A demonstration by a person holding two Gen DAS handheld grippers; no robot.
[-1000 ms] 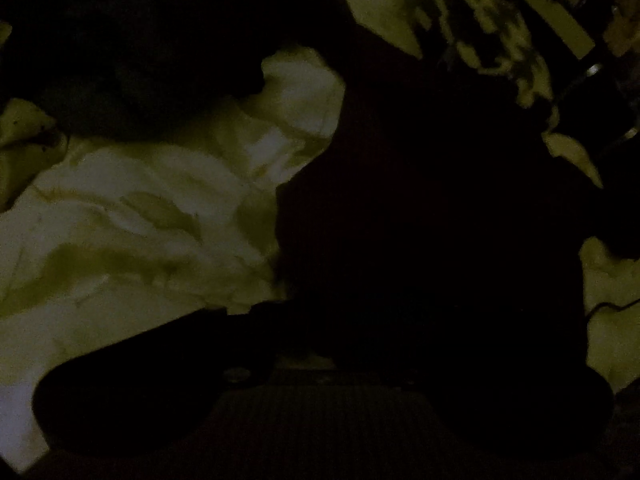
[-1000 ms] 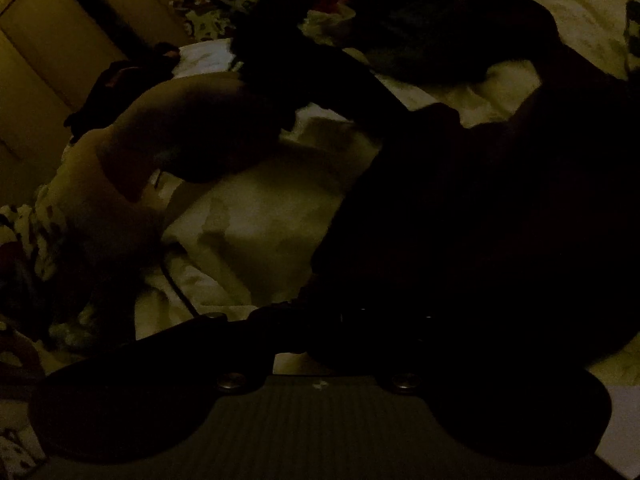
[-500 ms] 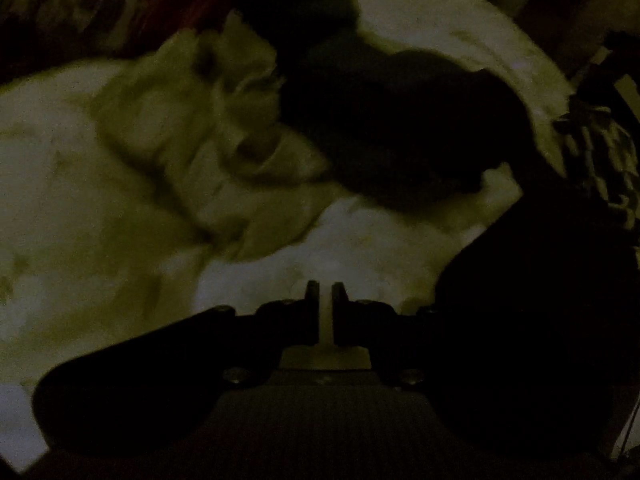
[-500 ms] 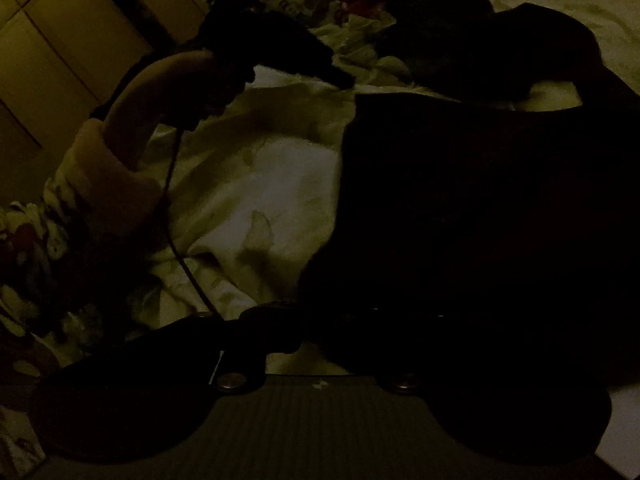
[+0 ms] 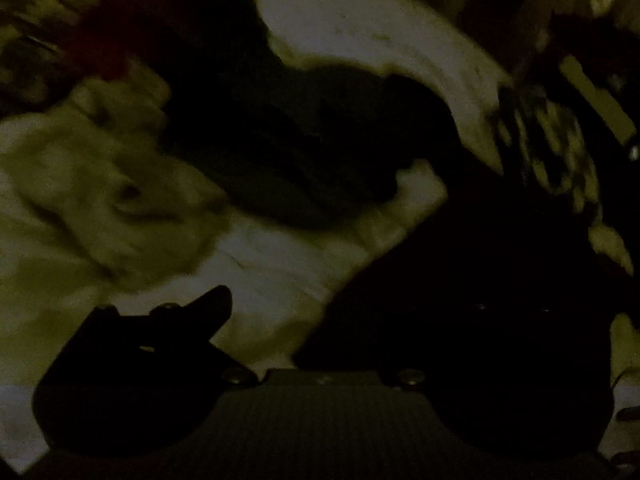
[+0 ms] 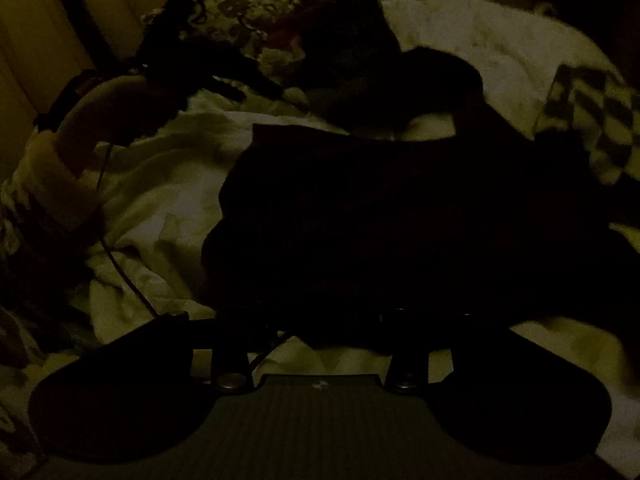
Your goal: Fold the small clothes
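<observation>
Nearest, right gripper with jaws spread wide, tips lost against the dark garment spread flat on the white sheet just ahead. Left gripper likewise apart – one finger plain over the sheet, the other swallowed by the same garment's edge. Soft, light and limp, probably; likely to sag and bunch, so best pinched at a corner or hem and lifted evenly from both sides. Seams, sleeves, even the kind of garment – unreadable in such dim light. Further back, a second dark heap, a checkered cloth, blurred and cut off.
</observation>
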